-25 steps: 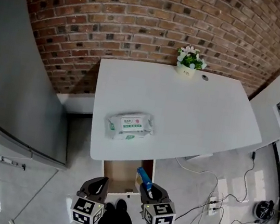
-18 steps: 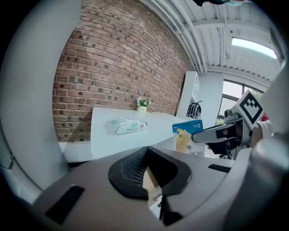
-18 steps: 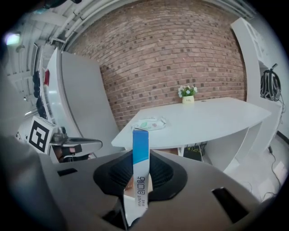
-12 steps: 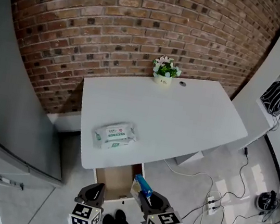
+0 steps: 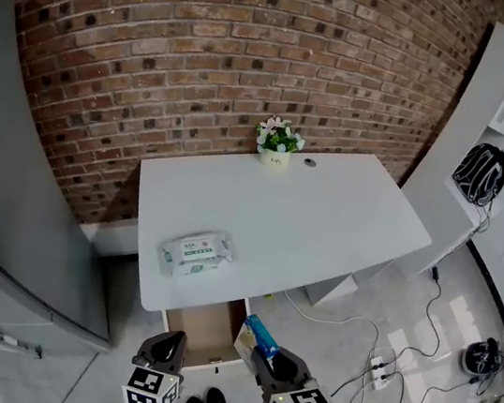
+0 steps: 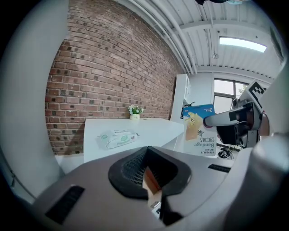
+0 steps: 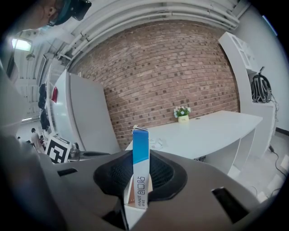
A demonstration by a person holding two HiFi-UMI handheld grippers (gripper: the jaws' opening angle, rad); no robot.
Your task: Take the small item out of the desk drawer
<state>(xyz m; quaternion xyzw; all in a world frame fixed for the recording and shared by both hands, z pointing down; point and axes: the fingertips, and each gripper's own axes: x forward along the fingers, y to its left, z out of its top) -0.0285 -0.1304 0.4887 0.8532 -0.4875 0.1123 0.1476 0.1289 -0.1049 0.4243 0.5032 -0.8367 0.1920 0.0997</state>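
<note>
- The right claw [image 5: 269, 358] pinches a small blue-and-white bandage box [image 5: 259, 336]; its jaws press on the box's two broad sides.
- In the right gripper view the box stands upright between the jaws, blue end up, and reaches well past them.
- The box is out of the drawer [image 5: 203, 332]. It is held in the air at the drawer's near right corner, just near of the edge of the white surface [image 5: 325, 217].
- The drawer stands pulled out under the near edge of the surface, and its bare wooden floor shows.
- The left claw [image 5: 175, 337] sits just left of the right one, near the drawer's left front. Its jaws are drawn together to a thin slit, with nothing between them.
- A pack of wet wipes [image 5: 195, 252] lies flat on the near left part of the surface.
- A small pot of flowers [image 5: 278, 140] stands at the far edge, against the brick wall [image 5: 258, 45], with a round cable hole [image 5: 309, 162] just right of it.
- A dark backpack [image 5: 480, 169] rests on the white shelf unit at the right.
- Cables [image 5: 355, 326] trail over the tiled floor on the right, near the surface's leg.
</note>
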